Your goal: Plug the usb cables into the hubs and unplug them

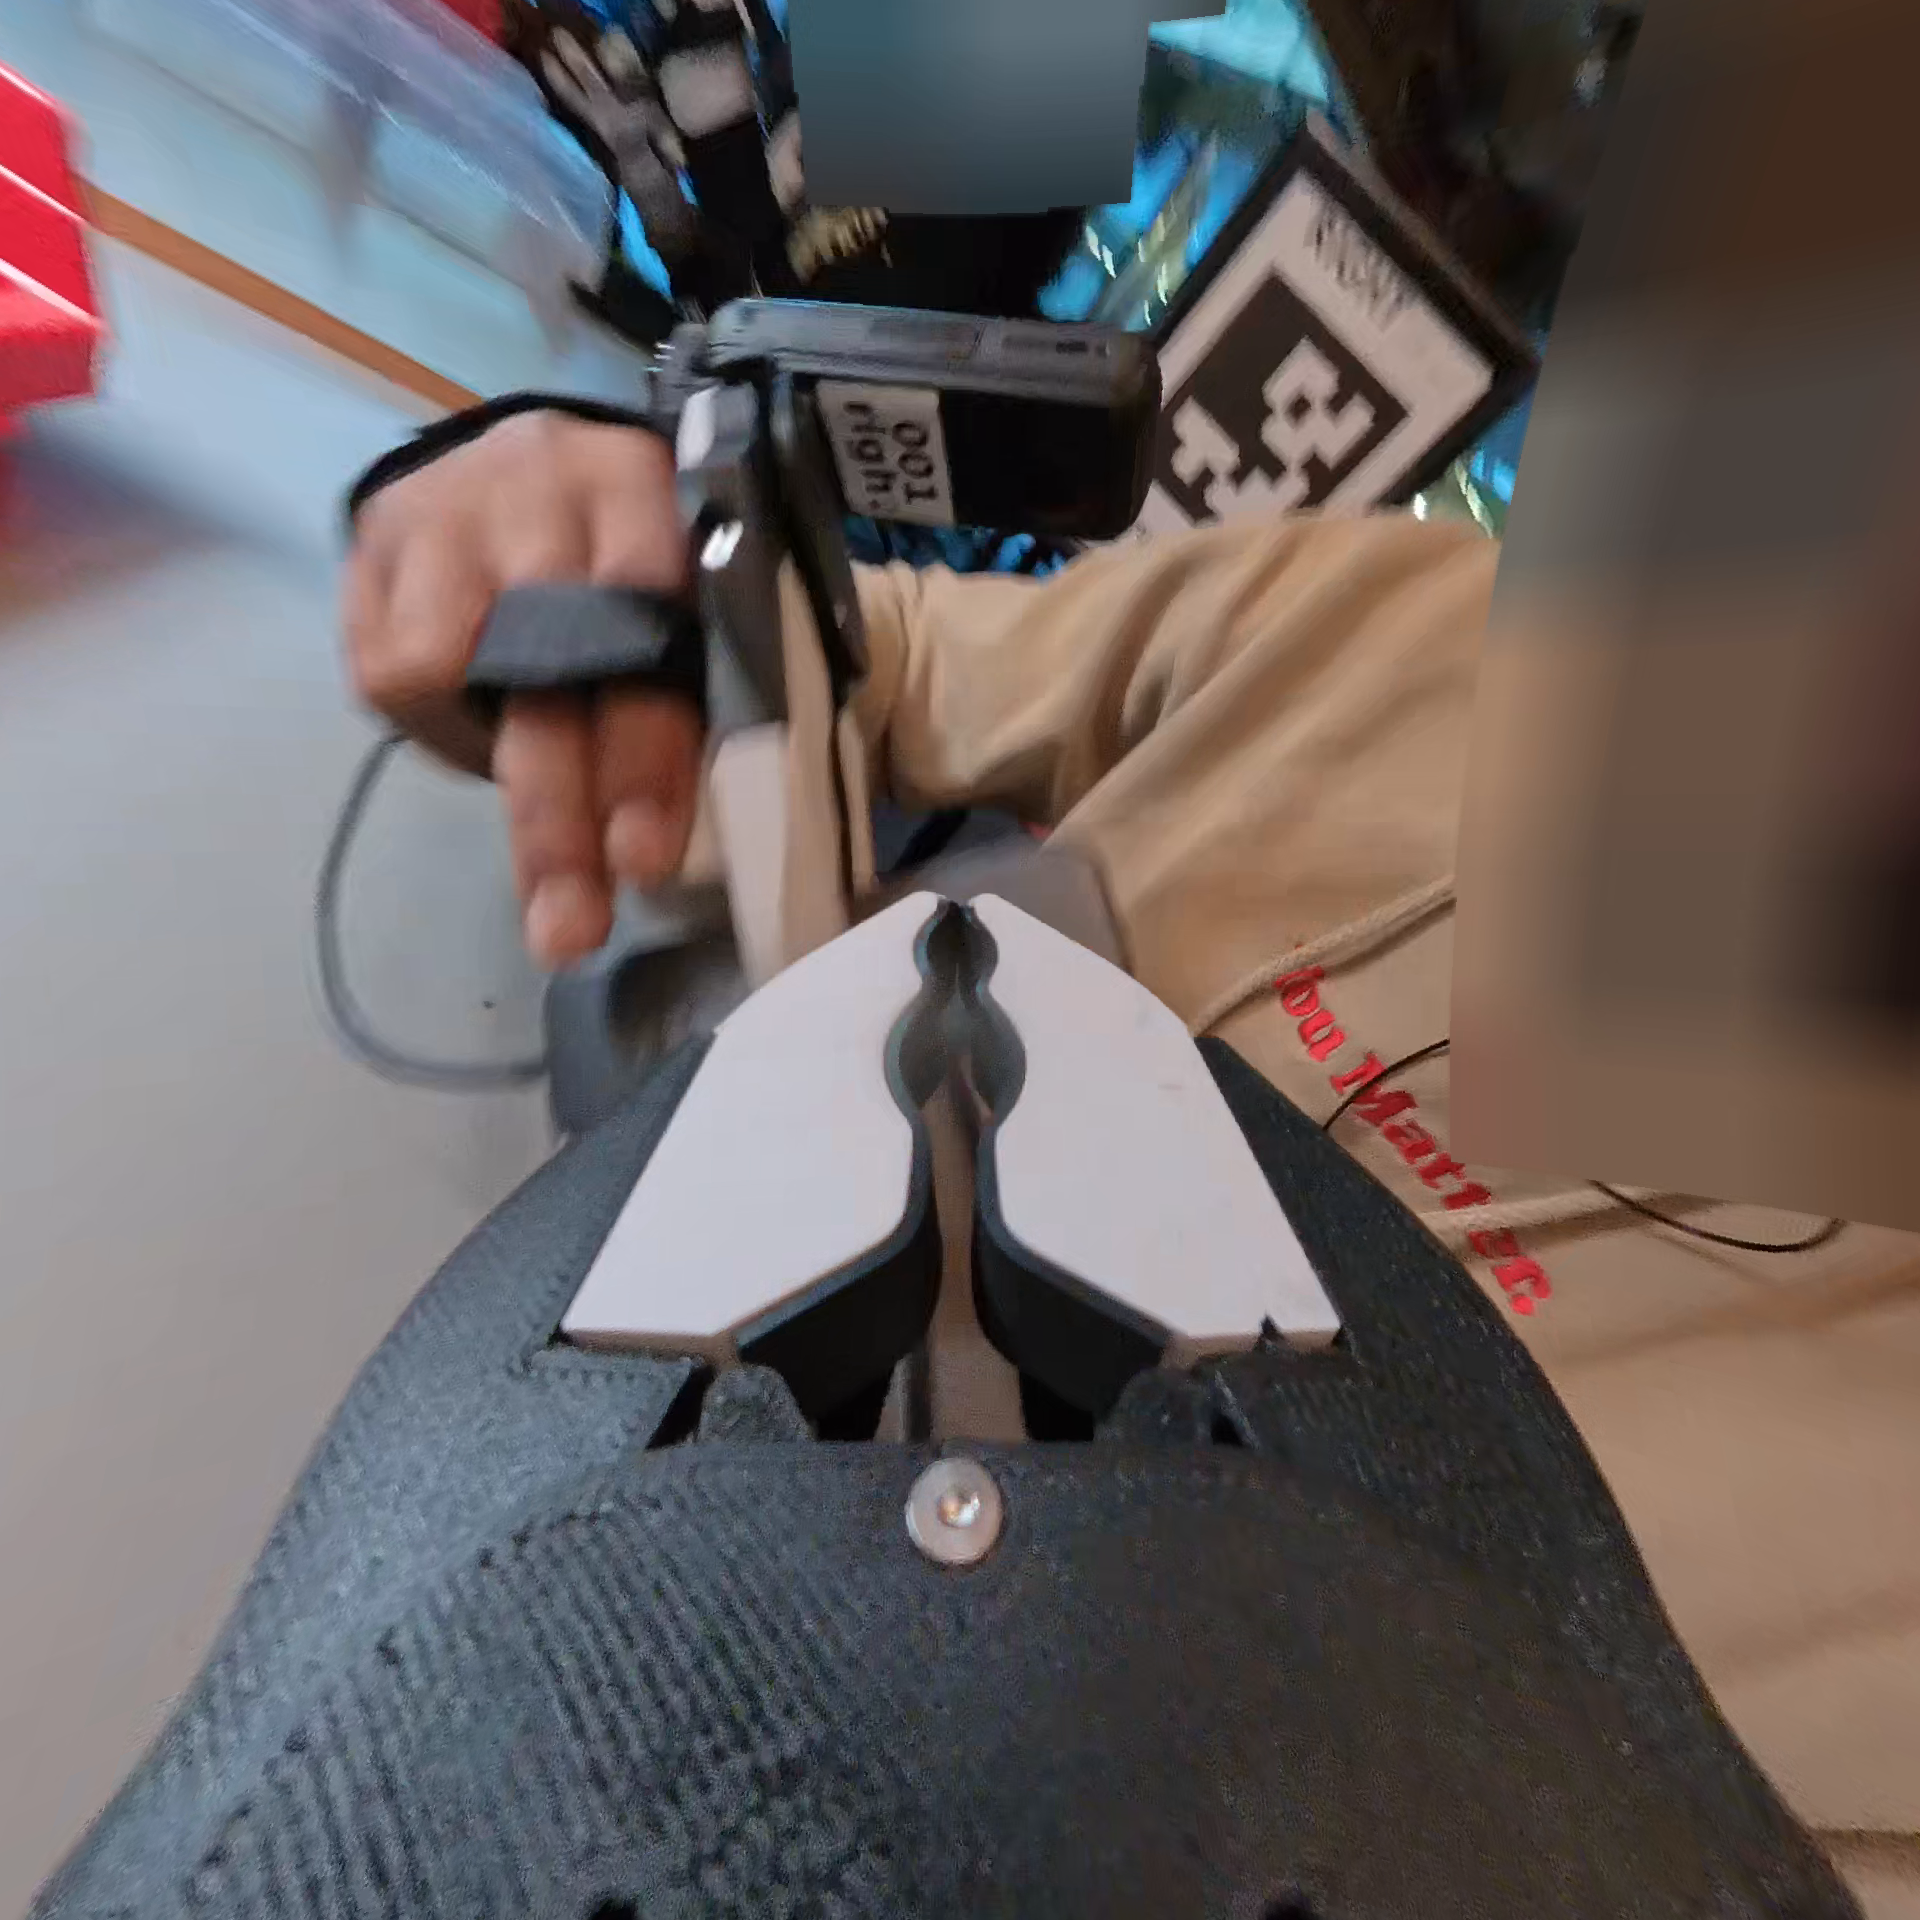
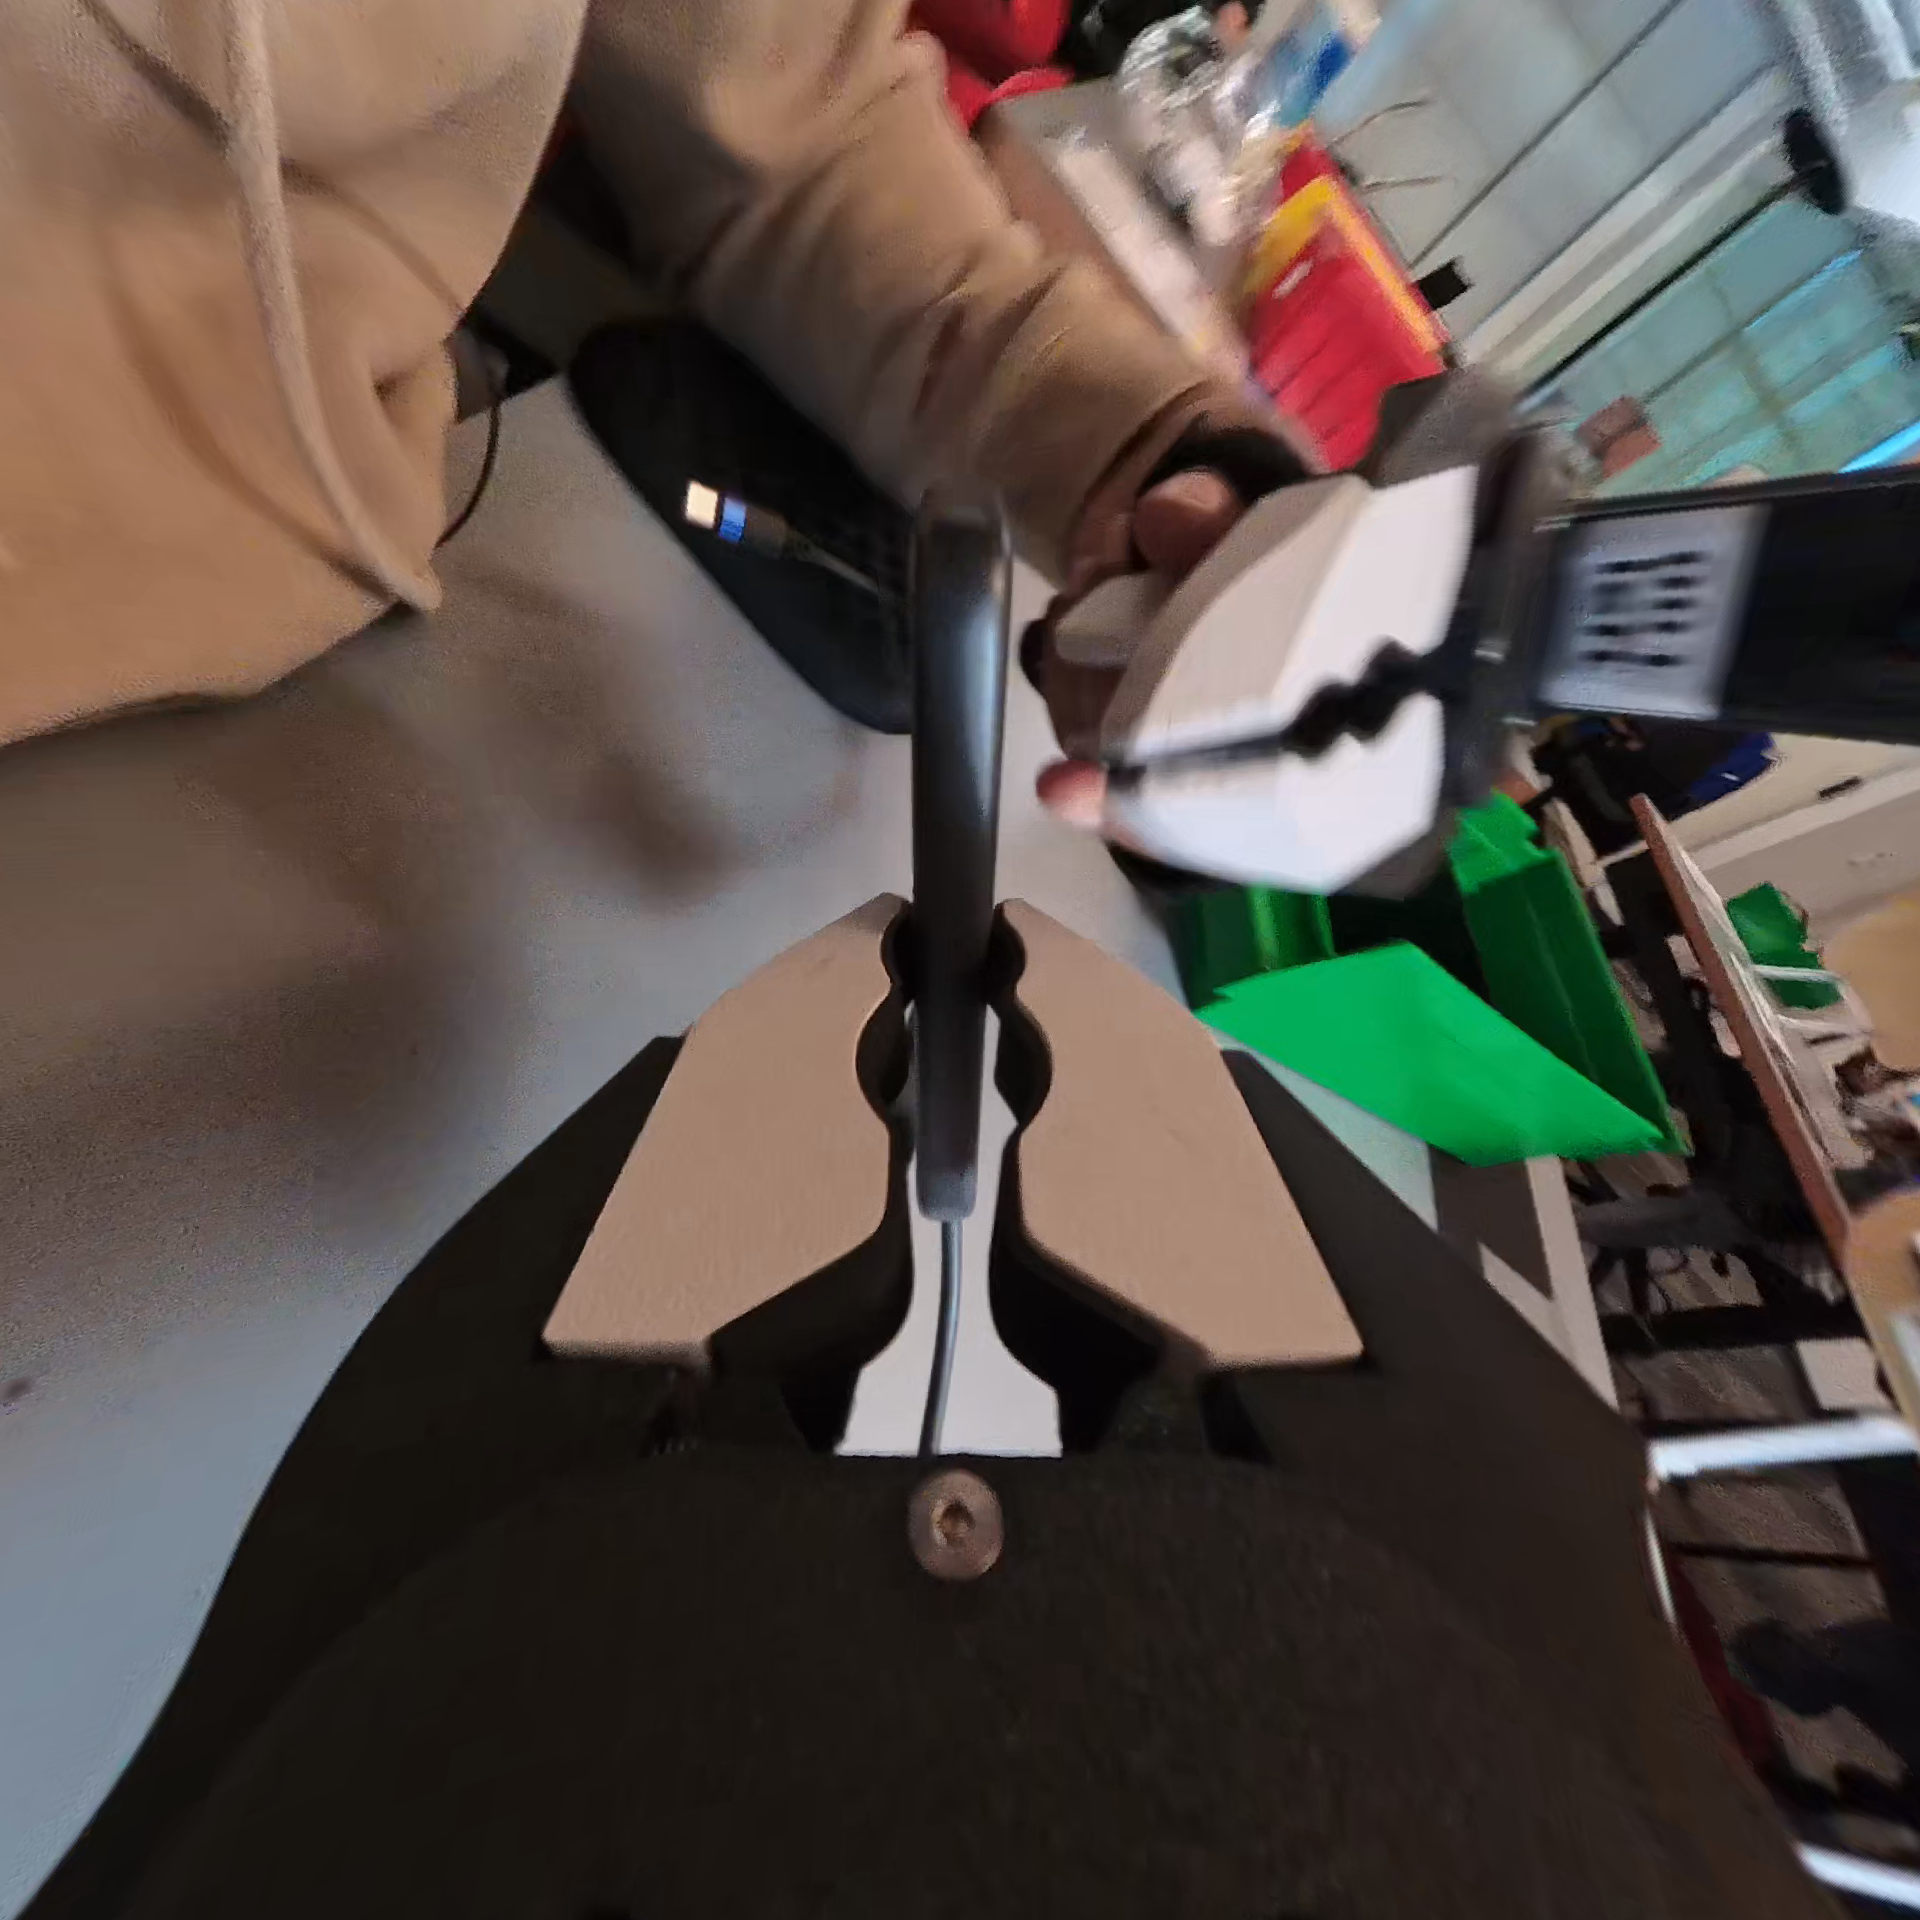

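Note:
In the right wrist view my right gripper (image 2: 951, 925) is shut on a dark grey USB hub (image 2: 958, 727), seen edge-on and sticking out past the fingertips. The hub's grey cable (image 2: 943, 1340) trails back between the fingers. A USB plug with a blue insert (image 2: 727, 516) lies on a black pad (image 2: 790, 582) further off. My left gripper (image 1: 951, 914) is shut with nothing in it; it also shows in the right wrist view (image 2: 1120, 774), close to the hub's right. In the left wrist view a hand (image 1: 520, 623) holds the right gripper, and the grey hub (image 1: 613, 997) and its looped cable (image 1: 338, 894) show blurred.
The grey table (image 2: 312, 987) carries all this. Green bins (image 2: 1434, 1060) stand off its right side, red bins (image 2: 1340, 301) farther back. A red bin (image 1: 42, 260) is at the left edge of the left wrist view. A person's beige sleeve (image 2: 883, 260) reaches across.

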